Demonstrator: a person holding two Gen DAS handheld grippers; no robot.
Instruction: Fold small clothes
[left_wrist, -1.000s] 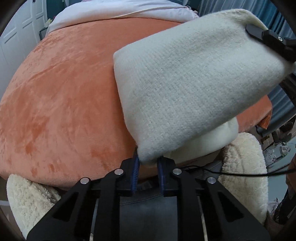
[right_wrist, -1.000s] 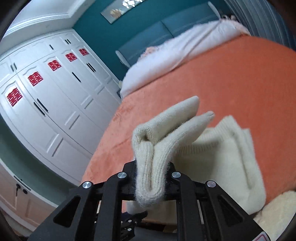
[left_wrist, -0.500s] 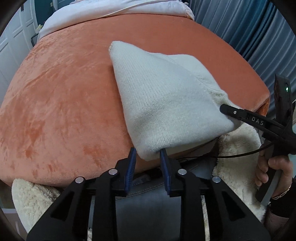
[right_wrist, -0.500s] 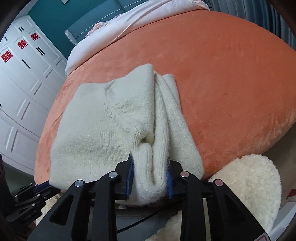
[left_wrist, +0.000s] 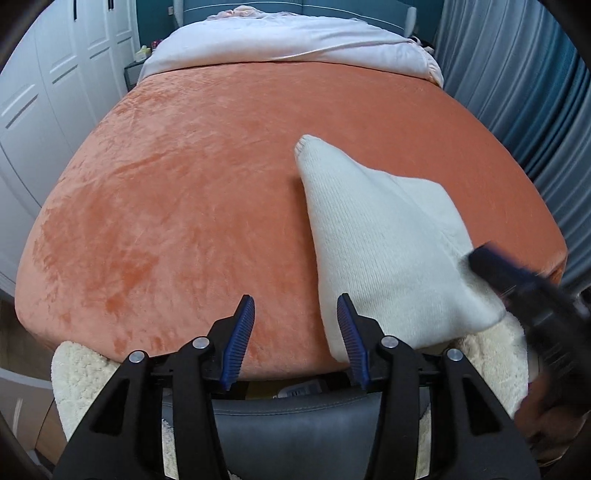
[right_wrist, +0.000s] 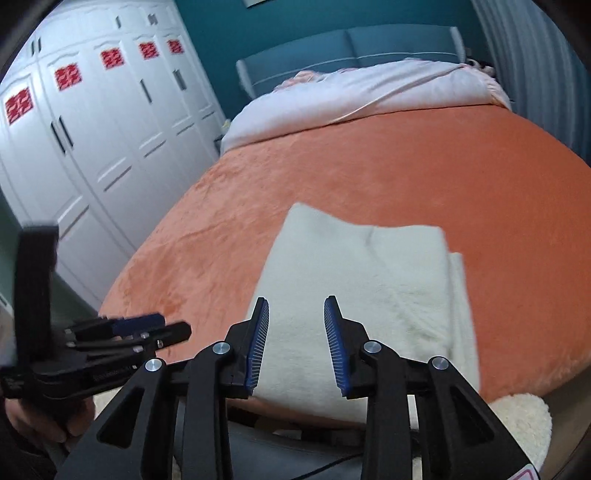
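Observation:
A cream knitted garment (left_wrist: 373, 240) lies folded on the orange bedspread (left_wrist: 192, 206), near the bed's front right edge; it also shows in the right wrist view (right_wrist: 354, 280). My left gripper (left_wrist: 295, 314) is open and empty, just left of the garment's near corner. My right gripper (right_wrist: 295, 314) is open and empty, held over the garment's near edge. The right gripper shows blurred at the right of the left wrist view (left_wrist: 517, 280). The left gripper shows at the lower left of the right wrist view (right_wrist: 147, 328).
A white duvet (left_wrist: 288, 44) lies across the head of the bed. White wardrobe doors (right_wrist: 92, 122) stand along the left. Blue curtains (left_wrist: 524, 85) hang at the right. A fluffy cream cover (left_wrist: 491, 354) and a grey seat (left_wrist: 295, 417) sit below the bed's front edge.
Both grippers have let go of the garment and opened. The garment has come down from the air and now lies folded on the bedspread. Both grippers have drawn back.

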